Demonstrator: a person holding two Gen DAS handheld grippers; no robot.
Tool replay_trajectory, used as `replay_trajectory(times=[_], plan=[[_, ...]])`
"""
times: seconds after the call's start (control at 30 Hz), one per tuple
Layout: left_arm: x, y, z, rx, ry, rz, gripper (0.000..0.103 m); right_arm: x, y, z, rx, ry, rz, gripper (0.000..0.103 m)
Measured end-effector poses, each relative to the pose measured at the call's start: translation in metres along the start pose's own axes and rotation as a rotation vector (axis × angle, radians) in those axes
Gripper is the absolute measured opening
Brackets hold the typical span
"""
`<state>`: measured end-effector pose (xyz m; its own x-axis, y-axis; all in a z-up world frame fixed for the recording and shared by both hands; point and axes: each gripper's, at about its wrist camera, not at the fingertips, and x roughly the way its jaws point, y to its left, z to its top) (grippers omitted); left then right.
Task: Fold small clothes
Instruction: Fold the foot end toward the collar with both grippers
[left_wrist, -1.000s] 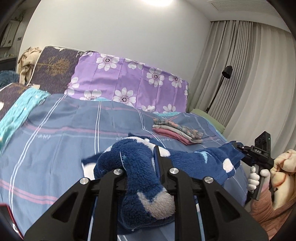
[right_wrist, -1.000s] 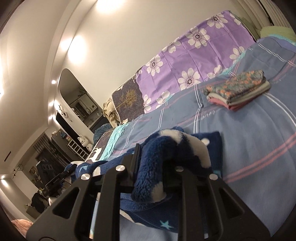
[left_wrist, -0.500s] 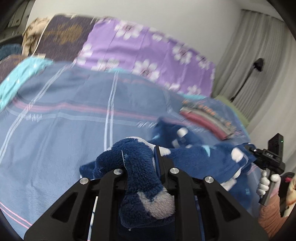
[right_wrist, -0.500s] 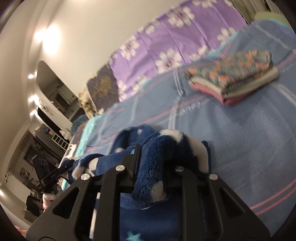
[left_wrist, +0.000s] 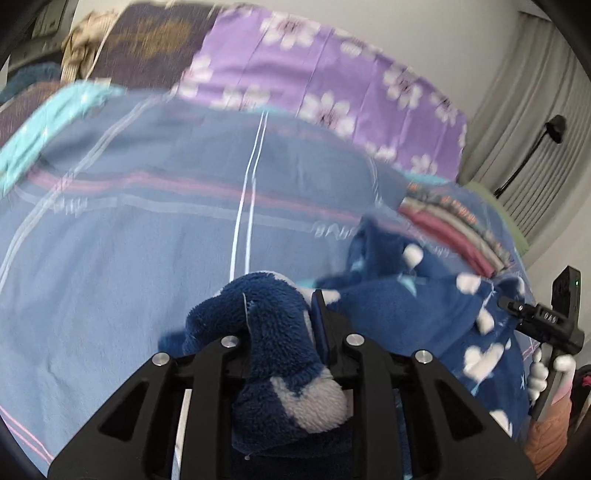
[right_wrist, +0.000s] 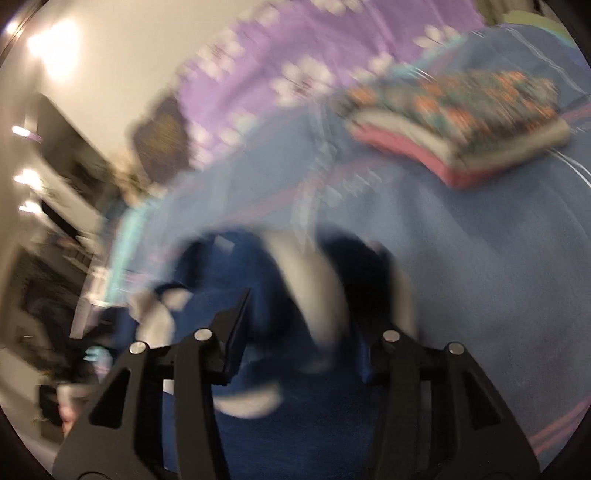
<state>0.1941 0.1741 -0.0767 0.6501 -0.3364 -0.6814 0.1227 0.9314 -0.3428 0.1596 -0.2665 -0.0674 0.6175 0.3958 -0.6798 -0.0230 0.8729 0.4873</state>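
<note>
A dark blue fleece garment (left_wrist: 406, 310) with white hearts and stars lies stretched over the blue bedspread (left_wrist: 129, 221). My left gripper (left_wrist: 277, 314) pinches a bunched corner of it; its jaws are opening while the fleece still fills the gap. In the blurred right wrist view my right gripper (right_wrist: 303, 317) has its jaws opening wide, and the garment (right_wrist: 266, 280) lies loose between them with a gap to the pads. The right gripper (left_wrist: 509, 306) also shows at the garment's right corner.
A folded stack of clothes (left_wrist: 454, 229) (right_wrist: 461, 122) sits on the bed beyond the garment. Purple floral pillows (left_wrist: 314, 85) line the headboard, and a teal cloth (left_wrist: 44, 122) lies at the left. Curtains and a floor lamp (left_wrist: 554, 125) stand right. A person's sleeve (left_wrist: 546, 435) is at the lower right.
Both grippers sank toward the bed and tipped downward, lowering the garment onto the bedspread. The right jaws spread apart and let go of the fleece. The left still has its corner.
</note>
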Motion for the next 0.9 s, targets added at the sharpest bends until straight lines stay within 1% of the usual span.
replay_trajectory(times=[0.07, 0.13, 0.17, 0.2, 0.23, 0.3, 0.33, 0.37, 0.43, 0.5, 0.53, 0.6, 0.67, 0.73, 0.77, 0.8, 0.83, 0.87, 0.9], plan=[[-0.013, 0.005, -0.006, -0.002, -0.013, -0.025, 0.028, -0.016, -0.003, -0.009, -0.015, -0.025, 0.009, 0.048], [-0.033, 0.008, -0.010, -0.002, -0.033, -0.039, 0.041, -0.036, -0.005, -0.014, -0.040, -0.055, -0.010, 0.049], [-0.048, 0.008, -0.012, 0.012, -0.056, -0.034, 0.044, -0.045, -0.004, -0.016, -0.061, -0.067, -0.032, 0.050], [-0.061, 0.007, -0.016, 0.032, -0.082, -0.018, 0.056, -0.052, -0.003, -0.018, -0.089, -0.076, -0.062, 0.051], [-0.072, 0.005, -0.019, 0.059, -0.114, 0.007, 0.064, -0.059, -0.001, -0.021, -0.134, -0.083, -0.109, 0.051], [-0.091, -0.002, -0.026, 0.133, -0.154, 0.052, 0.065, -0.064, 0.005, -0.028, -0.226, -0.083, -0.191, 0.051], [-0.097, -0.005, -0.031, 0.174, -0.153, 0.078, 0.066, -0.063, 0.006, -0.029, -0.252, -0.076, -0.205, 0.052], [-0.098, -0.008, -0.033, 0.200, -0.148, 0.098, 0.067, -0.060, 0.007, -0.032, -0.284, -0.062, -0.223, 0.054], [-0.088, -0.013, -0.042, 0.291, -0.096, 0.182, 0.071, -0.054, 0.011, -0.038, -0.329, -0.041, -0.245, 0.058], [-0.069, -0.015, -0.043, 0.368, -0.038, 0.263, 0.071, -0.042, 0.016, -0.035, -0.370, -0.020, -0.253, 0.061], [-0.061, -0.016, -0.041, 0.398, -0.024, 0.275, 0.071, -0.036, 0.016, -0.031, -0.382, -0.014, -0.252, 0.062], [-0.049, -0.012, -0.031, 0.412, -0.020, 0.256, 0.071, -0.025, 0.016, -0.020, -0.395, -0.013, -0.259, 0.063], [-0.036, -0.007, -0.015, 0.389, -0.016, 0.248, 0.071, -0.014, 0.011, -0.003, -0.376, -0.008, -0.254, 0.063], [-0.022, -0.001, 0.004, 0.359, -0.022, 0.230, 0.071, -0.005, 0.005, 0.015, -0.350, -0.008, -0.199, 0.063], [-0.015, 0.004, 0.015, 0.330, -0.019, 0.197, 0.071, -0.002, 0.003, 0.022, -0.338, -0.009, -0.168, 0.063], [-0.010, 0.006, 0.022, 0.300, -0.017, 0.169, 0.065, 0.003, 0.001, 0.030, -0.315, -0.006, -0.133, 0.062], [-0.004, 0.013, 0.032, 0.236, -0.011, 0.108, 0.048, 0.006, -0.002, 0.036, -0.281, 0.001, -0.093, 0.046], [0.003, 0.019, 0.039, 0.167, 0.005, 0.059, 0.041, 0.010, -0.009, 0.044, -0.216, 0.011, -0.054, 0.024], [0.009, 0.027, 0.045, 0.107, 0.017, 0.037, 0.034, 0.014, -0.015, 0.049, -0.156, 0.015, -0.044, 0.023]])
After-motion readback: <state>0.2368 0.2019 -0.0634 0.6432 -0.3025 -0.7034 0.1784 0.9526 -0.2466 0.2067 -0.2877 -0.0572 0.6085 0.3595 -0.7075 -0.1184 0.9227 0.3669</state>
